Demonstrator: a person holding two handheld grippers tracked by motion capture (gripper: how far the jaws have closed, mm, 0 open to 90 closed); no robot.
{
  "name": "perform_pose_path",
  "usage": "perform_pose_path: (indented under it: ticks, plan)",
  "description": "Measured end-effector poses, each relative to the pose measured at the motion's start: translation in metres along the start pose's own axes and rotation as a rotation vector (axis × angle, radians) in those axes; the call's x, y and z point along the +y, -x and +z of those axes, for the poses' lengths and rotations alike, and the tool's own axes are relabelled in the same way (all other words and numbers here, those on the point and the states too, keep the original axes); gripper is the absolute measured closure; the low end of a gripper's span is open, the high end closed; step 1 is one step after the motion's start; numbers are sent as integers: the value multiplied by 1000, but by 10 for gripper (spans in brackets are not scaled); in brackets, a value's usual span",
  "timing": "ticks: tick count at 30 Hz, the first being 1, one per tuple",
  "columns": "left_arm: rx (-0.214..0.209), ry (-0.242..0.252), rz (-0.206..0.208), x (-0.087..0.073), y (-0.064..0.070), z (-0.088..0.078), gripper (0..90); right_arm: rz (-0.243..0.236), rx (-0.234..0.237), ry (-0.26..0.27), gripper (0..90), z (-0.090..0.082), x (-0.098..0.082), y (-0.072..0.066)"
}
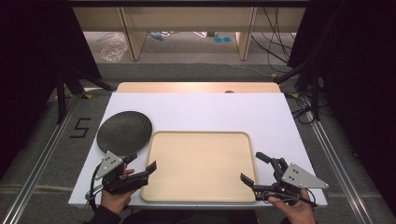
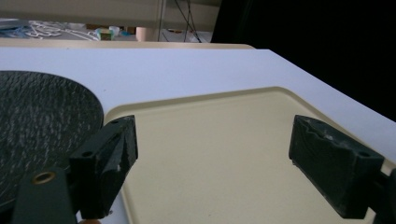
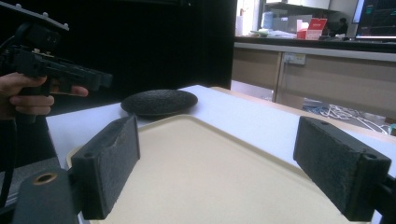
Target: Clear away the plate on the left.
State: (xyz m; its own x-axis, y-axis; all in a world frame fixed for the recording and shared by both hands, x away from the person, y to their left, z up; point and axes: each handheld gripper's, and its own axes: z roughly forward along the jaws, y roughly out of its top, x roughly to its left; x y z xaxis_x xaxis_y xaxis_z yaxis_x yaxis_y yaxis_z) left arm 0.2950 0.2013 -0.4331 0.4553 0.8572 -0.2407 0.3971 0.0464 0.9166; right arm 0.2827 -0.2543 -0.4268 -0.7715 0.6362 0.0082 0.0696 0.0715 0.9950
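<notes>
The left gripper point(image 1: 139, 163) has its two black jaws spread wide with nothing between them; in the left gripper view point(image 2: 212, 158) the gap between the jaws frames the bare floor of a beige tray point(image 2: 224, 154), one jaw standing over the tray's near left corner and the other over its right side. The right gripper point(image 1: 254, 167) is likewise spread wide and holds nothing; in the right gripper view point(image 3: 217, 168) its jaws stand apart over the tray point(image 3: 205, 172), with the tray's floor between them. In the high view the left hand point(image 1: 114, 198) grips its tool at the table's near left edge, jaws pointing right and slightly away toward the tray's near left corner, and the right hand point(image 1: 294, 207) grips its tool at the near right edge, jaws pointing left toward the tray's right rim. The tray point(image 1: 198, 163) is rectangular with rounded corners and a raised rim, and lies with nothing in it on the near middle of a white table top point(image 1: 210, 112). A round, dark, rough-textured plate point(image 1: 124, 130) lies flat on the white top just beside the tray's far left corner, its edge close to or touching the rim; it shows at the left of the left gripper view point(image 2: 42, 121) and beyond the tray in the right gripper view point(image 3: 159, 101), where the left gripper point(image 3: 105, 79) and its hand point(image 3: 25, 95) appear at the upper left.
</notes>
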Motion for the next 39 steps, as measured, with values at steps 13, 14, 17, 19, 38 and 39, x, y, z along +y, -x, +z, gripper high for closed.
perform_pose_path:
  ticks: [13, 14, 17, 19, 38, 39]
  plan:
    - [86, -30, -179, -2, -29, 1, 156, 2, 0, -13, 156, -1, 1, -1]
    - [91, -33, -204, -2, -31, 0, 157, 5, 0, -19, 156, -1, 1, -1]
    - [114, -49, -267, -3, -39, 0, 164, 2, 1, -17, 156, -1, 1, -1]
    - [117, -64, -310, -5, -45, 0, 165, 1, 1, -16, 156, -1, 1, -1]
    - [162, -69, -684, -19, -90, 1, 198, 2, 18, -6, 157, 0, 1, -1]
    - [158, -71, -701, -20, -91, 2, 198, 1, 18, -6, 157, 0, 1, -2]
